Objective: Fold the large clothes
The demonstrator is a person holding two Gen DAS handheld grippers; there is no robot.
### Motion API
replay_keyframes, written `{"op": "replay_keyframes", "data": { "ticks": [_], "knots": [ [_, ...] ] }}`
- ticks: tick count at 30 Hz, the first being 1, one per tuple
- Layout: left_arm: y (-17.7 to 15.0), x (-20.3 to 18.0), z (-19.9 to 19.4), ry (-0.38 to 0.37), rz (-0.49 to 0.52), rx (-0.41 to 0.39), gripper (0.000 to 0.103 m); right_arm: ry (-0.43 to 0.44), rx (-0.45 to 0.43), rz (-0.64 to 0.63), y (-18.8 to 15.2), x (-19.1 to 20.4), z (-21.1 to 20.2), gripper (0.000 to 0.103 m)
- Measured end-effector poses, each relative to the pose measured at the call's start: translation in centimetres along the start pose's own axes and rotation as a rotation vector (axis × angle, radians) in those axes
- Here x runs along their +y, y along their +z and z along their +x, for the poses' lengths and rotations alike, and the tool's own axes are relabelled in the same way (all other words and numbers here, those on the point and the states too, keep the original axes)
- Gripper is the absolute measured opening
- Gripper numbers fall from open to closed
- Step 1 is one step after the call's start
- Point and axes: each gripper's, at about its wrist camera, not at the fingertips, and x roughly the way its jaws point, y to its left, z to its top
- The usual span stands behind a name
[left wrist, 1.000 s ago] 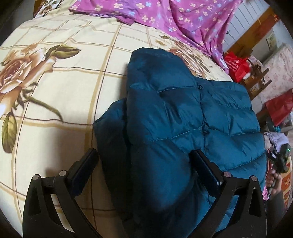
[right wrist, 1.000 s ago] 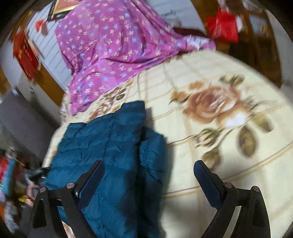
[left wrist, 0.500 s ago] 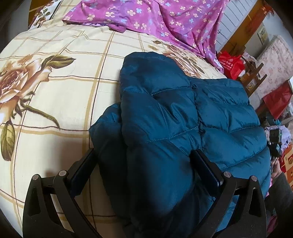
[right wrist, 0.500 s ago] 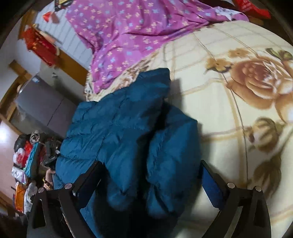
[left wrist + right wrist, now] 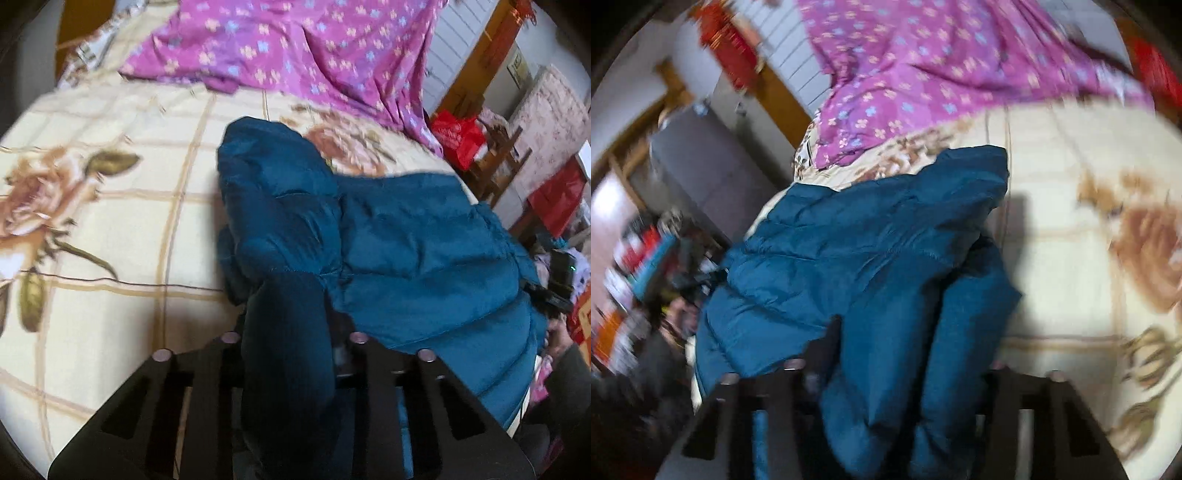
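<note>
A teal quilted puffer jacket [image 5: 406, 240] lies partly folded on a cream bedsheet with a rose print [image 5: 110, 229]. It also shows in the right wrist view [image 5: 849, 240]. My left gripper [image 5: 290, 332] is shut on a thick bunch of the jacket's near edge. My right gripper [image 5: 908, 354] is shut on another thick bunch of the jacket, the fabric filling the space between its fingers. Both fingertip pairs are hidden in the fabric. The right wrist view is blurred.
A purple flowered quilt [image 5: 314, 48] is heaped at the far side of the bed, also in the right wrist view [image 5: 942, 74]. Red bags [image 5: 458, 136] and wooden furniture stand beyond the bed's right edge. Cluttered items [image 5: 639, 258] lie on the floor side.
Both grippers were open around the jacket's near edge; both have now closed on bunches of it. The jacket's near part has gathered up between the fingers.
</note>
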Motion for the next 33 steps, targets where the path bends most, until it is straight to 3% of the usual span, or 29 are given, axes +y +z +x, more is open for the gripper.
{"op": "replay_keyframes", "data": {
  "ticks": [5, 10, 14, 17, 22, 24, 26, 30, 33],
  "knots": [
    [-1.5, -1.6, -4.8, -0.007, -0.069, -0.099, 0.015, -0.051, -0.068, -0.095, 1.6, 4.9, -4.2, 0.032],
    [-3.9, -3.9, -8.7, -0.042, -0.112, -0.104, 0.015, -0.062, -0.113, -0.169, 2.3, 8.8, -9.2, 0.031],
    [-4.5, -6.5, -9.3, -0.067, -0.118, -0.09, 0.015, -0.082, -0.102, -0.206, 2.1, 9.5, -12.4, 0.031],
    [-5.3, -8.6, -8.7, -0.08, -0.104, -0.068, 0.015, -0.112, -0.088, -0.193, 0.9, 7.7, -13.9, 0.031],
    [-6.8, -11.0, -4.9, 0.0, -0.05, -0.026, 0.016, -0.132, -0.038, -0.072, -1.6, 2.2, -13.3, 0.032],
    [-7.2, -10.3, -3.7, 0.017, -0.085, 0.001, 0.022, -0.11, -0.004, 0.046, -2.8, -0.6, -12.2, 0.042],
    [-7.5, -9.5, -3.1, 0.043, -0.105, 0.023, 0.039, -0.075, 0.027, 0.184, -3.6, -2.9, -11.5, 0.046],
    [-7.4, -8.7, -3.6, 0.064, -0.115, 0.025, 0.047, -0.054, 0.002, 0.304, -4.0, -4.5, -12.8, 0.054],
    [-7.0, -8.1, -5.2, 0.074, -0.131, 0.023, 0.052, -0.114, -0.028, 0.349, -3.8, -4.3, -15.3, 0.061]
  ]
}}
